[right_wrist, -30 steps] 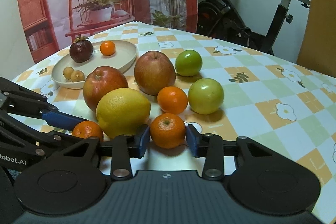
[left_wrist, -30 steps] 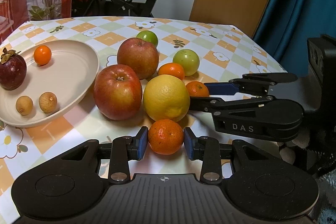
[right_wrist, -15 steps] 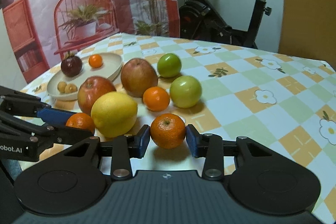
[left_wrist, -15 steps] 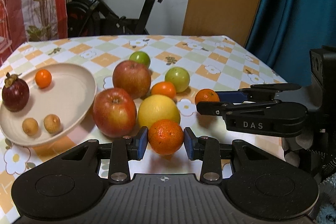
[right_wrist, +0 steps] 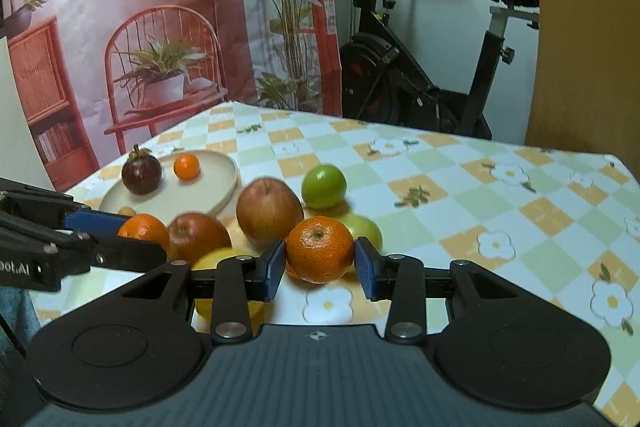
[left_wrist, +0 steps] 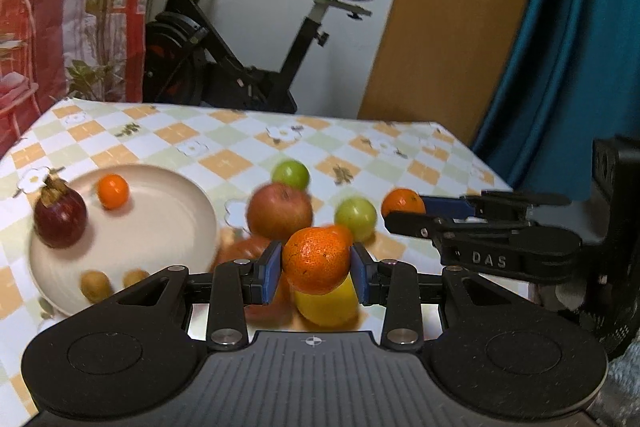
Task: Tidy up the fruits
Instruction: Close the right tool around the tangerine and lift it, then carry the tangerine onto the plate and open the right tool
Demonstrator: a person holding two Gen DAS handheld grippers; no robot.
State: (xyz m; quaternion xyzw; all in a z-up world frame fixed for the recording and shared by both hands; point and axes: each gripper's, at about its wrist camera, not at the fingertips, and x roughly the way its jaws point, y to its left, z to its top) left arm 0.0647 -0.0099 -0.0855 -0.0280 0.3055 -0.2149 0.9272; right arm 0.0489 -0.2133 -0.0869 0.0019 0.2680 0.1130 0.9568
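Far left, round cream plate (right_wrist: 224, 183) already carries one dark purple mangosteen (right_wrist: 141, 174), one tiny orange citrus (right_wrist: 186, 166) and two small tan longans (left_wrist: 95, 285). Left hand-held gripper (left_wrist: 316, 271) clamps a small orange mandarin (left_wrist: 315, 259) clear of the checked floral tabletop (right_wrist: 500, 211); right hand-held gripper (right_wrist: 320, 269) clamps a second mandarin (right_wrist: 320, 248). Judged early: loose between them are two red apples (right_wrist: 269, 213), one yellow citrus (left_wrist: 326, 303), two green round fruits (right_wrist: 324, 185), another mandarin barely showing.

Two clamped tangerines (left_wrist: 316, 259) (right_wrist: 319, 249), airborne
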